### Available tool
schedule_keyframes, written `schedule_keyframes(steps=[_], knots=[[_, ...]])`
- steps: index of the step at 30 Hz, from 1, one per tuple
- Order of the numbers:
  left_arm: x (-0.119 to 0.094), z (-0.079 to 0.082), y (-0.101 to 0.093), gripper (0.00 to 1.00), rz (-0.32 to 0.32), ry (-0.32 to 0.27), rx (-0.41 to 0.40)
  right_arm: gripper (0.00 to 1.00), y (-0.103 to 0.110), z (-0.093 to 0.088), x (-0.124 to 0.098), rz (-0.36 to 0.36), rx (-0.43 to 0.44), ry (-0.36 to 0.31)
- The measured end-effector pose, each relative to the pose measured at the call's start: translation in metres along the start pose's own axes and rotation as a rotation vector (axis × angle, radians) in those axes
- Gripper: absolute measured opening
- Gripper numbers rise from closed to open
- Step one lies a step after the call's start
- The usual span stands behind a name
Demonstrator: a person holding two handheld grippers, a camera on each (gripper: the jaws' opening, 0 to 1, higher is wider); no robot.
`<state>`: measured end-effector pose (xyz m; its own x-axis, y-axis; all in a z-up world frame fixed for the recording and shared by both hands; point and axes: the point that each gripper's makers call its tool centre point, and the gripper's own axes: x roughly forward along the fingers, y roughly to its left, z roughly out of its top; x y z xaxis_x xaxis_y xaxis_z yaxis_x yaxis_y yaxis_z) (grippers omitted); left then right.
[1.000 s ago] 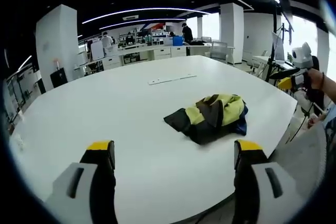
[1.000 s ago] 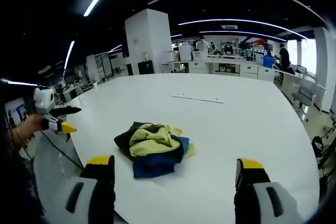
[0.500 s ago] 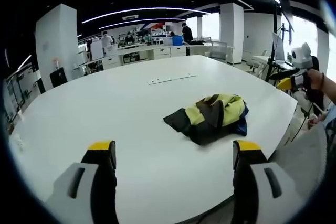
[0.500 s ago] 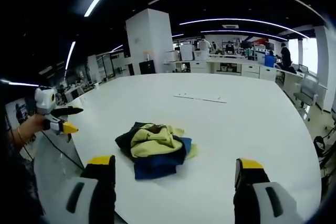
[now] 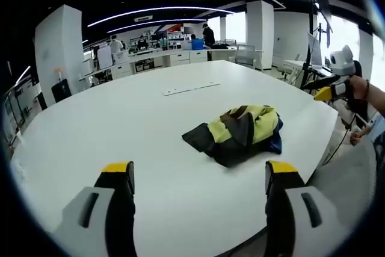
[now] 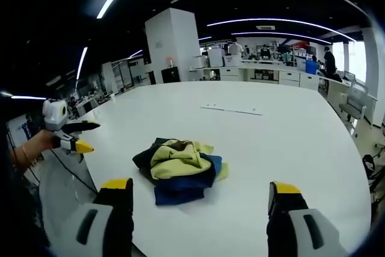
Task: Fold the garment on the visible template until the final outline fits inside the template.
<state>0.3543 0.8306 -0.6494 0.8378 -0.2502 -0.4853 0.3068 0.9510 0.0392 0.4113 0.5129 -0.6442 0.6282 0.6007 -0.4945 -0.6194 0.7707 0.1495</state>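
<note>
A crumpled garment in yellow, black and blue lies in a heap on the white table, near its right edge in the left gripper view. My left gripper hovers short of it, open, with nothing between its jaws. In the right gripper view the garment sits just beyond my right gripper, which is open and holds nothing. The right gripper also shows in a hand at the far right of the left gripper view. The left gripper appears at the left of the right gripper view.
A thin pale strip lies flat on the table beyond the garment, also seen as a strip in the right gripper view. White pillars, desks and people stand far behind. The table edge runs close to the garment.
Both views have shifted a little with the hands. The garment lies as before and both grippers stay open.
</note>
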Motion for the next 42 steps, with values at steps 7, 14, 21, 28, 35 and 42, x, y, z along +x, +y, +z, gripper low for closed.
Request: schedule_keyframes(steps=[7,14,21,28,35,42], knots=[[0.011,0.003,-0.005,0.86,-0.023,0.0,0.008,0.92,0.003,0.003,0.01,0.021,-0.008,0.006],[0.026,0.004,-0.016,0.79,-0.069,0.0,0.025,0.83,0.002,0.006,0.024,0.046,-0.014,0.001],[0.049,0.006,-0.029,0.7,-0.125,-0.007,0.028,0.68,-0.005,0.012,0.043,0.058,0.009,-0.02],[0.068,0.004,-0.043,0.59,-0.181,-0.012,-0.005,0.59,-0.011,0.006,0.062,0.076,0.023,0.001],[0.084,-0.007,-0.05,0.53,-0.209,0.013,-0.049,0.45,-0.016,-0.004,0.077,0.088,0.019,0.031],[0.099,-0.014,-0.06,0.44,-0.221,0.031,-0.08,0.33,-0.022,-0.015,0.092,0.081,0.009,0.063]])
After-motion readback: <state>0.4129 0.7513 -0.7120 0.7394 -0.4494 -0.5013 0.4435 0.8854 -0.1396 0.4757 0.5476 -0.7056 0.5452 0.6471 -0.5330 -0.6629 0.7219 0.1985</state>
